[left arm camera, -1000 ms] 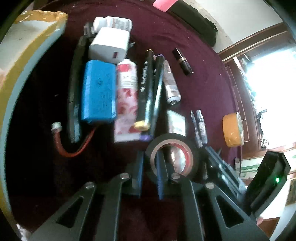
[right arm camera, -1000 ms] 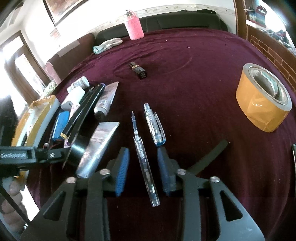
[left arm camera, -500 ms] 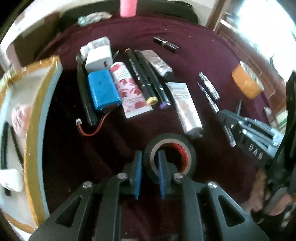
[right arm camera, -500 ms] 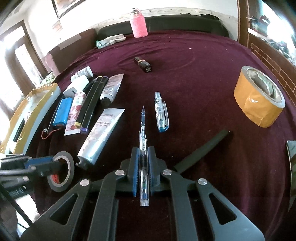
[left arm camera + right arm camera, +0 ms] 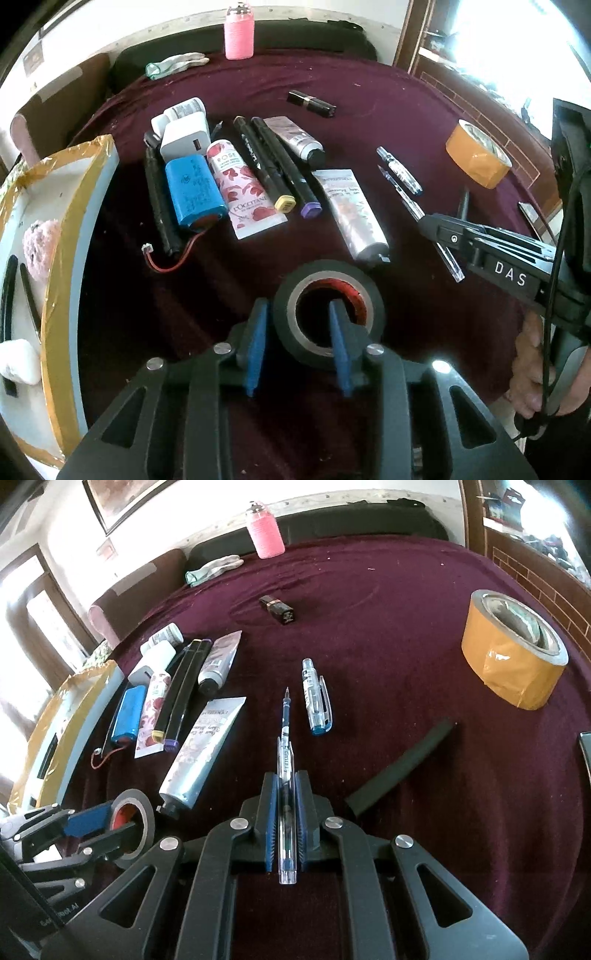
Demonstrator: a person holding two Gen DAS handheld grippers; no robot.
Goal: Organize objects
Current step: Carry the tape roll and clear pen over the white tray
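Pen (image 5: 286, 794), pinched lengthwise by the right gripper (image 5: 286, 814) near its loose cap (image 5: 317, 698), should stay level, while the left gripper (image 5: 299, 325) clamps the black tape roll's (image 5: 328, 314) wall.

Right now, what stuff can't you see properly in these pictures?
- Box, left wrist view: cut off by the left edge, so most of its contents are hidden.
- Dark flat object, right wrist view: cut off by the right edge; cannot tell what it is.
- Pen, right wrist view: its middle is covered by the right gripper pads.
- Black tape, left wrist view: its near rim is hidden behind the left gripper.
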